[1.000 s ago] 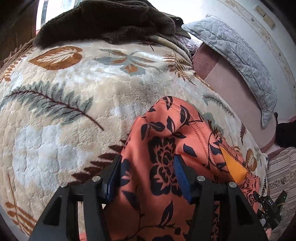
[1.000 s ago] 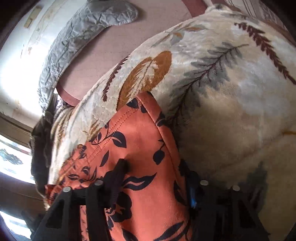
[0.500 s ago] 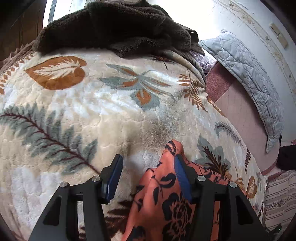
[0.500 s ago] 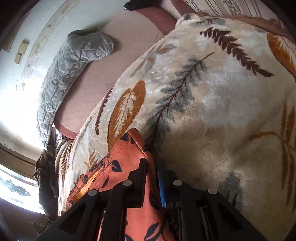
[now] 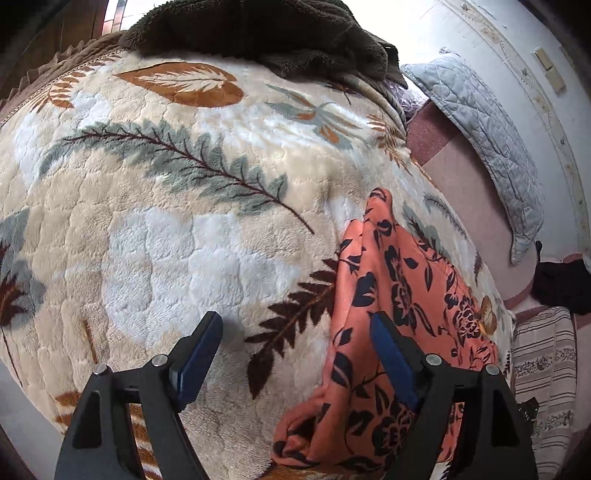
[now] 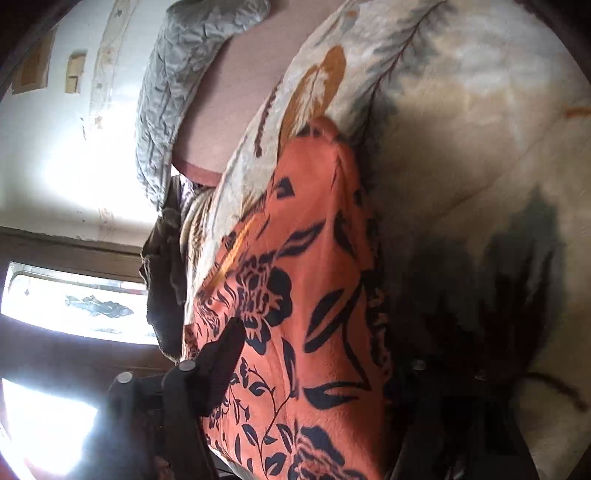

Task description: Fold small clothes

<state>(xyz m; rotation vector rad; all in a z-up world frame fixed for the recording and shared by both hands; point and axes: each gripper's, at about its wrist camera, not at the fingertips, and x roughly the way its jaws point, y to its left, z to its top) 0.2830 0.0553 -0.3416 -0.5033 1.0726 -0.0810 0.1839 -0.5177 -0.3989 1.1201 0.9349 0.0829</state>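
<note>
An orange garment [image 5: 399, 295] with a black flower print lies folded lengthwise on the leaf-patterned fleece blanket [image 5: 184, 240]. My left gripper [image 5: 293, 325] hovers over the blanket at the garment's left edge. Its jaws are opening wide, and only that edge lies between them, beside the right pad [image 5: 388, 350]. In the right wrist view the same garment [image 6: 303, 295] runs up the middle. My right gripper [image 6: 314, 347] straddles it with jaws opening and pads off the cloth. Its right finger is lost in shadow.
A dark brown fleece throw [image 5: 258, 33] is heaped at the blanket's far end. A grey quilted pillow [image 5: 480, 129] lies on the pink sheet [image 5: 461, 177] by the wall. A striped cloth [image 5: 543, 362] and a black item [image 5: 565, 273] sit at the right. A bright window [image 6: 74, 302] shows at left.
The left gripper let go of the garment, slid left over the blanket and spread its jaws. The right gripper pinched the garment's edge half a second ago and has since opened and turned.
</note>
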